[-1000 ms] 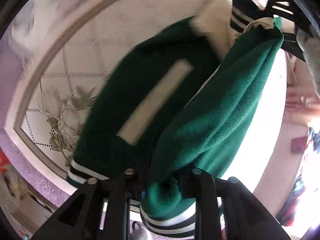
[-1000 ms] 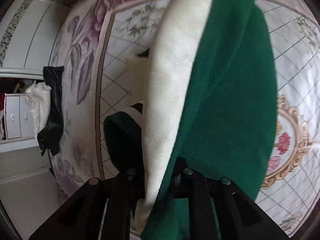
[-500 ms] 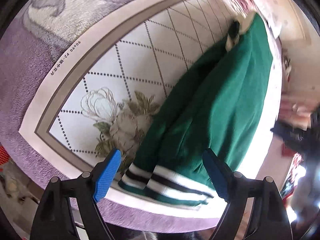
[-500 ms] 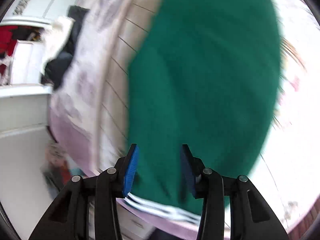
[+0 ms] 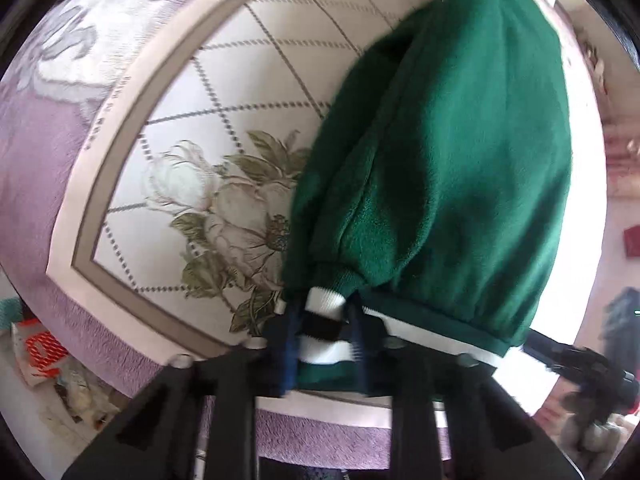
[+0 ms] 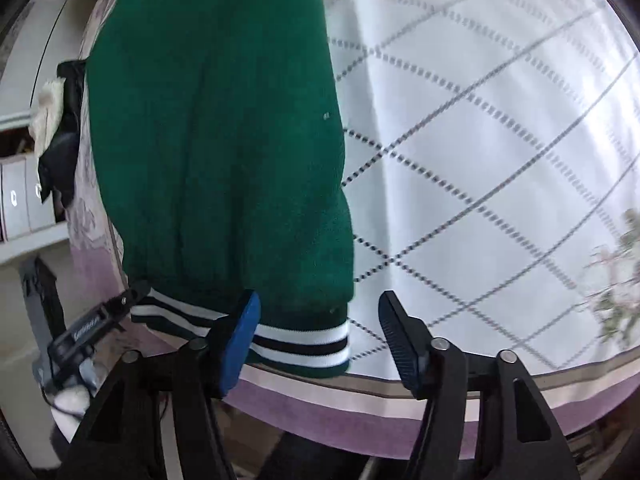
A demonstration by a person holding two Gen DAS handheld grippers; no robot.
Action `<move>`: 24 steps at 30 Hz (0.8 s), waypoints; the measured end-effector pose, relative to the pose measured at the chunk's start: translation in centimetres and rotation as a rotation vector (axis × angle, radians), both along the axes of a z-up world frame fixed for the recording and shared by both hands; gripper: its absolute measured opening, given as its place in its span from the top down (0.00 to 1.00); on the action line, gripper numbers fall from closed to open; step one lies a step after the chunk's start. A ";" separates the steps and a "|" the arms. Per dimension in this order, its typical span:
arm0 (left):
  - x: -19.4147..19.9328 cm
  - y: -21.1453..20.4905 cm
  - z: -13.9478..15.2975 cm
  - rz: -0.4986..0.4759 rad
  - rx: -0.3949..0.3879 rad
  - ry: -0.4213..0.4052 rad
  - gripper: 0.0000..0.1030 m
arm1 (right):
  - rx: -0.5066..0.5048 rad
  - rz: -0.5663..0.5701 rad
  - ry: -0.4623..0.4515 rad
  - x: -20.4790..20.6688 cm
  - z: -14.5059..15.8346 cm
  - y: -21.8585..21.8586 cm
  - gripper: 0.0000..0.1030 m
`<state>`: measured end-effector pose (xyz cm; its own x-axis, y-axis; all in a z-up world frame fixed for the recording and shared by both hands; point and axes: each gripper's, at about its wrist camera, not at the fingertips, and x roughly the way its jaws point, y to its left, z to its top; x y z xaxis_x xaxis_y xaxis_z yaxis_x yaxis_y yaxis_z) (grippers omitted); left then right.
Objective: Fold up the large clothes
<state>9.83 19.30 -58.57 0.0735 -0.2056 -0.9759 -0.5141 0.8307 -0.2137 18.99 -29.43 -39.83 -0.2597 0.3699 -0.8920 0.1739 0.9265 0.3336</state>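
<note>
A dark green fleece jacket (image 5: 460,152) with a white-and-black striped hem lies folded lengthwise on a quilted floral bedspread (image 5: 224,96). My left gripper (image 5: 324,340) is shut on the striped hem (image 5: 322,320) at the jacket's near corner. In the right wrist view the jacket (image 6: 216,128) runs away from me. My right gripper (image 6: 316,344) is open, its jaws on either side of the striped hem corner (image 6: 304,344) near the bed's front edge, touching nothing that I can see.
The bedspread (image 6: 480,160) has a purple border (image 6: 360,412) at the near edge. A dark garment (image 6: 60,148) hangs at the bed's left side by white drawers (image 6: 20,200). The other gripper shows at the left (image 6: 92,324). Clutter lies on the floor (image 5: 44,356).
Both grippers let go of the lifted jacket, which now lies flat. My left gripper has since shut on the striped hem. My right gripper opened wider and moved to the hem's right corner.
</note>
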 end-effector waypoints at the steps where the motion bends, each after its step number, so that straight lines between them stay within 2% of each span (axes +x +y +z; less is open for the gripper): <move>1: -0.4 0.2 0.8 0.017 -0.003 -0.015 0.92 | 0.028 -0.029 0.006 -0.2 -0.4 0.1 0.40; 2: -0.8 0.4 1.9 0.030 0.004 -0.039 0.96 | 0.024 -0.048 -0.015 -0.4 -0.2 0.2 0.57; 4: -1.6 0.8 3.9 0.042 0.026 -0.069 0.96 | 0.025 -0.060 -0.048 -0.8 0.6 0.4 0.90; 5: -1.8 0.8 4.8 0.044 0.046 -0.081 0.96 | 0.045 -0.077 -0.054 -1.0 1.1 0.4 0.96; 7: -2.5 1.0 4.8 0.034 0.083 -0.064 0.96 | 0.039 -0.032 -0.085 -1.7 2.8 1.1 0.96; 9: -2.9 1.8 2.1 0.024 0.106 -0.014 0.94 | 0.012 0.038 -0.100 -2.5 3.3 2.4 0.97; 11: -3.5 2.4 -1.5 0.041 0.101 0.069 0.93 | -0.010 0.096 -0.053 -2.9 1.9 2.9 0.97; 13: -3.5 2.8 -1.8 0.065 0.072 0.088 0.91 | 0.016 0.066 0.009 -2.9 0.7 2.9 0.96; 15: -3.0 2.7 -0.4 0.055 0.062 0.089 0.91 | 0.046 0.016 0.023 -2.6 0.8 2.2 0.92; 16: -2.5 2.7 0.5 0.041 0.058 0.083 0.91 | 0.056 -0.003 0.007 -2.4 1.0 1.8 0.84; 17: -2.1 2.6 1.4 0.026 0.038 0.051 0.84 | 0.069 -0.019 -0.008 -2.1 1.1 1.0 0.58; 18: -1.4 2.7 1.9 0.021 0.025 0.020 0.67 | 0.080 -0.035 -0.015 -2.2 0.9 0.5 0.39; 19: -1.0 2.8 2.6 0.012 0.014 -0.029 0.52 | 0.090 -0.052 -0.008 -2.4 0.3 0.0 0.10; 20: -0.4 2.8 3.0 -0.003 -0.006 -0.084 0.27 | 0.105 -0.068 0.011 -2.0 -0.3 -0.6 0.07; 21: 0.2 2.6 3.1 -0.010 -0.018 -0.112 0.20 | 0.122 -0.084 0.042 -2.1 -1.2 -0.7 0.07; 23: 1.5 2.8 1.9 -0.012 -0.032 -0.122 0.20 | 0.162 -0.119 0.121 -2.6 -3.7 -1.1 0.07; 24: 2.6 2.9 0.4 -0.018 -0.036 -0.097 0.20 | 0.180 -0.135 0.131 -2.9 -4.5 -1.0 0.07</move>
<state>12.45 22.24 -58.13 0.1630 -0.2423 -0.9564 -0.4744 0.8307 -0.2913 16.12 -30.40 -44.31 -0.3061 0.5589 -0.7706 0.3442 0.8197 0.4578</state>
